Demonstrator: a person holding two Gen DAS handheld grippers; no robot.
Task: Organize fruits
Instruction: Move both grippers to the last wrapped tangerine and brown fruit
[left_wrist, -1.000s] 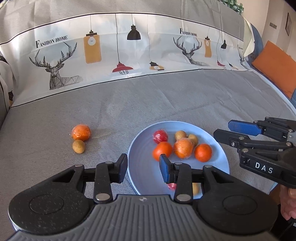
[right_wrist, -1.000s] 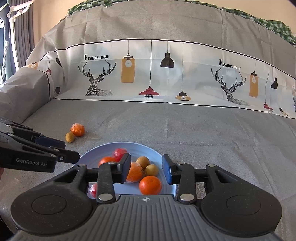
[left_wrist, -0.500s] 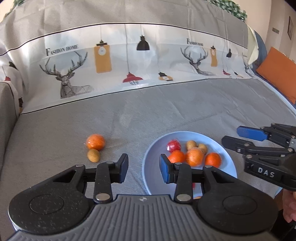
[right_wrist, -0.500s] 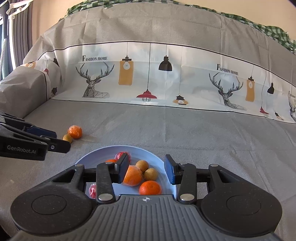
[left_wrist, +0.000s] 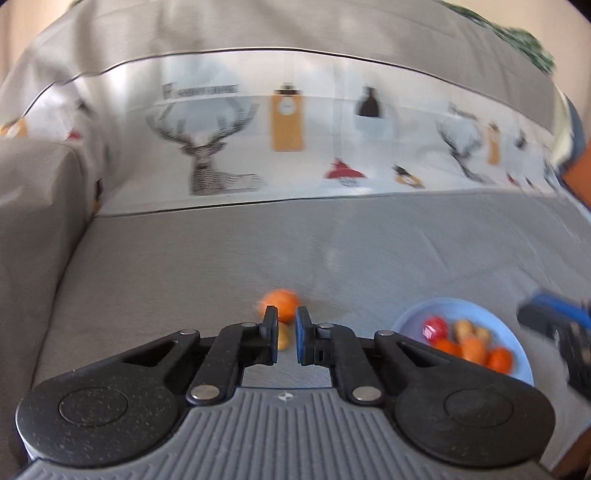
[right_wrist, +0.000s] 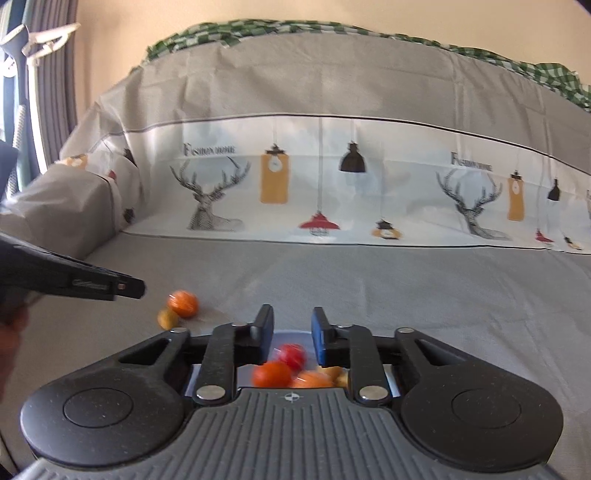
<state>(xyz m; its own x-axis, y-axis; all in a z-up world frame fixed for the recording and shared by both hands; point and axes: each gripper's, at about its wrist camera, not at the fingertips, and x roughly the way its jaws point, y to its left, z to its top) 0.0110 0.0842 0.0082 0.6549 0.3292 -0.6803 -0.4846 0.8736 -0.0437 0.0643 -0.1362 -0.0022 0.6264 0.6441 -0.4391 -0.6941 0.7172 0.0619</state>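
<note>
A loose orange and a small brown fruit lie on the grey cloth, just beyond my left gripper, whose jaws stand a narrow gap apart and hold nothing. They also show in the right wrist view, the orange and the brown fruit. A blue plate to the right holds several oranges, brown fruits and a red fruit. My right gripper is open and empty, above the plate's near side.
The grey cloth covers a sofa seat, with a printed backrest behind and a covered armrest at the left. An orange cushion lies at the far right. The left gripper shows as a dark arm in the right wrist view.
My left gripper has swung left from the plate toward the loose orange and brown fruit, and its jaws have narrowed. My right gripper has drawn back a little over the plate.
</note>
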